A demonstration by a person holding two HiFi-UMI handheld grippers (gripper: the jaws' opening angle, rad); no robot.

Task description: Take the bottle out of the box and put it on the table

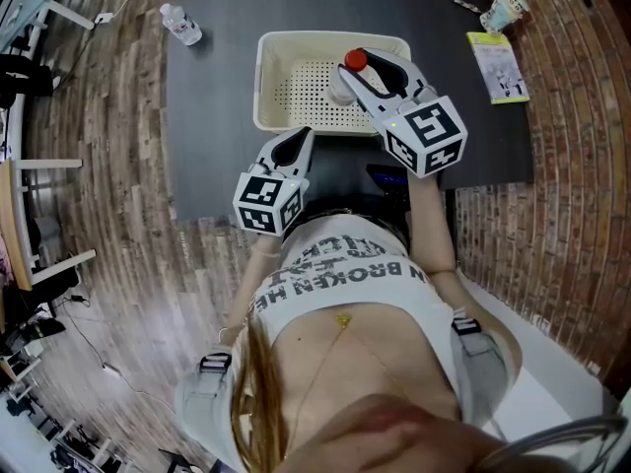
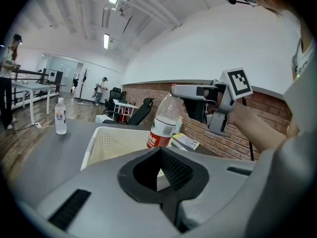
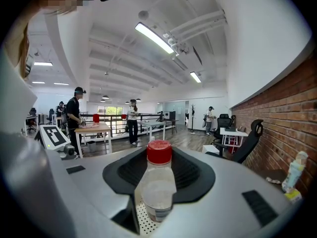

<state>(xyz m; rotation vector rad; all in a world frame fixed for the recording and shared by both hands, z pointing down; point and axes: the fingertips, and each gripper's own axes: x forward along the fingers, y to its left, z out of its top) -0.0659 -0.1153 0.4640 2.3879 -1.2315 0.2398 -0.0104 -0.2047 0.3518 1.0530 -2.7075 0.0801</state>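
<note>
A clear bottle [image 1: 342, 85] with a red cap and a red label hangs over the cream perforated box [image 1: 266, 77] on the dark table [image 1: 212, 126]. My right gripper [image 1: 367, 72] is shut on the bottle's upper part. In the right gripper view the bottle [image 3: 157, 187] stands upright between the jaws, with the box floor [image 3: 143, 217] below. From the left gripper view, the bottle [image 2: 163, 120] hangs from the right gripper [image 2: 185, 90] above the box [image 2: 106, 133]. My left gripper [image 1: 301, 138] rests at the box's near wall, shut and empty [image 2: 159, 155].
A second small water bottle [image 1: 180, 24] stands at the table's far left corner [image 2: 60, 116]. A booklet [image 1: 498, 67] and a cup [image 1: 505, 11] lie at the table's far right. A brick wall runs along the right side. People and desks stand in the room beyond.
</note>
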